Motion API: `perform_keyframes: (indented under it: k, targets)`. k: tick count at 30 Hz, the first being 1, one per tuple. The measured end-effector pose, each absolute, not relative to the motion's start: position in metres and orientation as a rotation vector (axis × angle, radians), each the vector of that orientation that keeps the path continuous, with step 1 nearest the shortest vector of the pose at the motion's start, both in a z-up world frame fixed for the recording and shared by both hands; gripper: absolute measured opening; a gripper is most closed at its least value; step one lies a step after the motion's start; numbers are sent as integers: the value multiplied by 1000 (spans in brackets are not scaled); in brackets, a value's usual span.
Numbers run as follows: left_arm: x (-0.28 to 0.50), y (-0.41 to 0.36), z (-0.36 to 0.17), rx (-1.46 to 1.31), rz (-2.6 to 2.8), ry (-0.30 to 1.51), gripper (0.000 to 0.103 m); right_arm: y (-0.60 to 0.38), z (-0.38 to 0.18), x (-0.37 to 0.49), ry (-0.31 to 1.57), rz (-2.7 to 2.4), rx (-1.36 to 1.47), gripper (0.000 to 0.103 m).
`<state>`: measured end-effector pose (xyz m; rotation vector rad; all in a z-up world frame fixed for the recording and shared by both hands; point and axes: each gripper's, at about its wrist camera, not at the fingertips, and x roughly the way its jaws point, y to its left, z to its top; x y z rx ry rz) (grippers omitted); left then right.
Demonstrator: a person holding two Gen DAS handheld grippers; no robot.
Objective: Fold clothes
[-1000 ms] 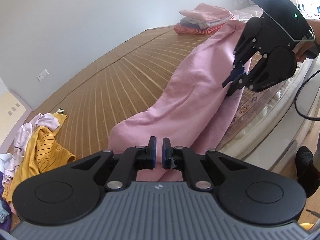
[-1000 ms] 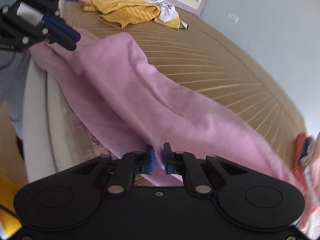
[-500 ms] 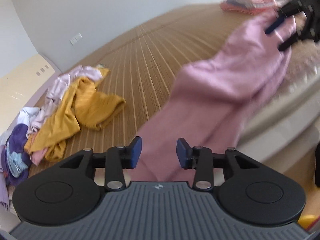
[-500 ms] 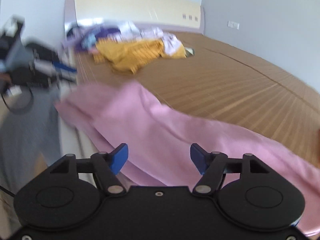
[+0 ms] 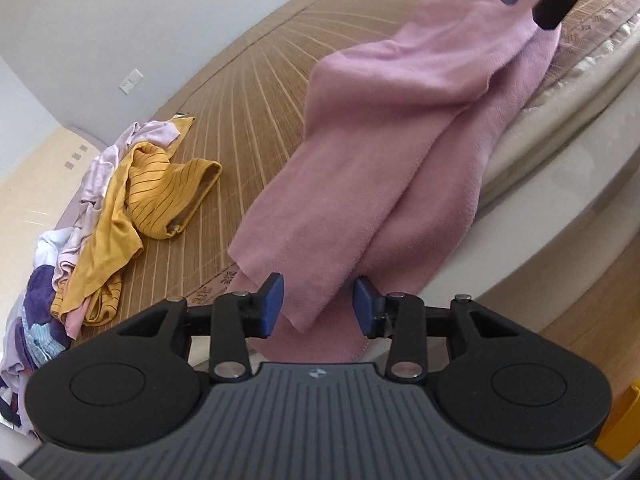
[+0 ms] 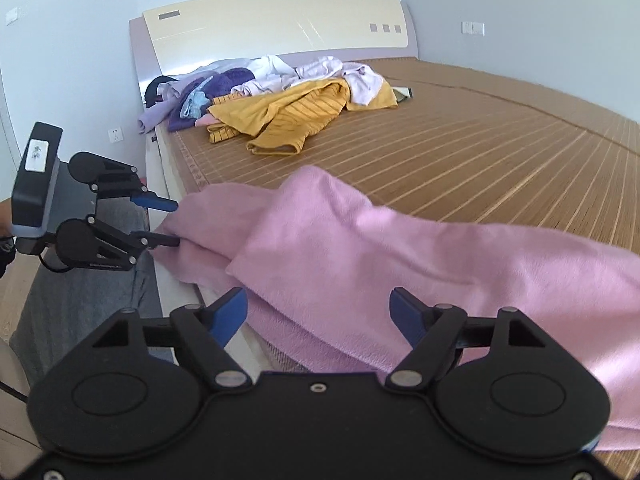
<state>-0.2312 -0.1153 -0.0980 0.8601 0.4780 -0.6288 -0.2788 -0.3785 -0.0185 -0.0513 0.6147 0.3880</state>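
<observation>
Both grippers have let go: left gripper (image 5: 318,310) and right gripper (image 6: 320,314) gape over the soft pink fleece cloth (image 5: 400,128) on the bed (image 6: 480,140).

My room is bright with soft, even daylight and only faint shadows. My lenses bend everything: the woven bamboo mat (image 5: 248,128) bows in my left view, and the corners of my right view go dark. The pale glossy headboard (image 6: 280,28) carries a sheen. The pink fleece blanket (image 6: 440,256) smears slightly nearest my right lens.
</observation>
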Motion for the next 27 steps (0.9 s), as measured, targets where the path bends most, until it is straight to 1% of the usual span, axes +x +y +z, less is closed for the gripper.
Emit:
perform_keyframes:
  k: [1,3,4,5,6,7,8,12,14,17,22,25,27]
  targets:
    - [-229,-114,-97,827,-635,496,39,-378,-20,-278,619,390,-45,80]
    - [-225,-110,-94,764,-646,525,34,-377,-22,-276,628,389,-34,81]
    - [-225,-109,-93,752,-651,527,29,-376,-24,-275,634,387,-29,81]
    - [-226,-107,-92,742,-657,528,26,-376,-25,-274,641,388,-25,81]
    - [-226,-106,-90,736,-664,528,20,-375,-27,-272,650,390,-21,81]
    - [-226,-104,-88,719,-674,535,11,-374,-29,-270,659,387,-21,81]
    - [-225,-101,-84,694,-682,541,7,-373,-31,-269,668,383,-23,81]
    - [-216,-86,-69,555,-680,546,6,-370,-40,-264,707,371,-25,82]
    - [-214,-80,-61,487,-675,534,6,-369,-42,-264,711,369,-25,85]
    - [-217,-75,-50,437,-635,483,5,-367,-45,-264,711,369,-39,86]
    - [-212,-57,-36,352,-603,464,4,-367,-45,-265,707,373,-27,89]
    - [-208,-43,-32,265,-631,493,4,-369,-44,-265,702,373,-6,89]
    - [-209,-37,-30,265,-621,496,4,-369,-40,-267,670,368,6,89]
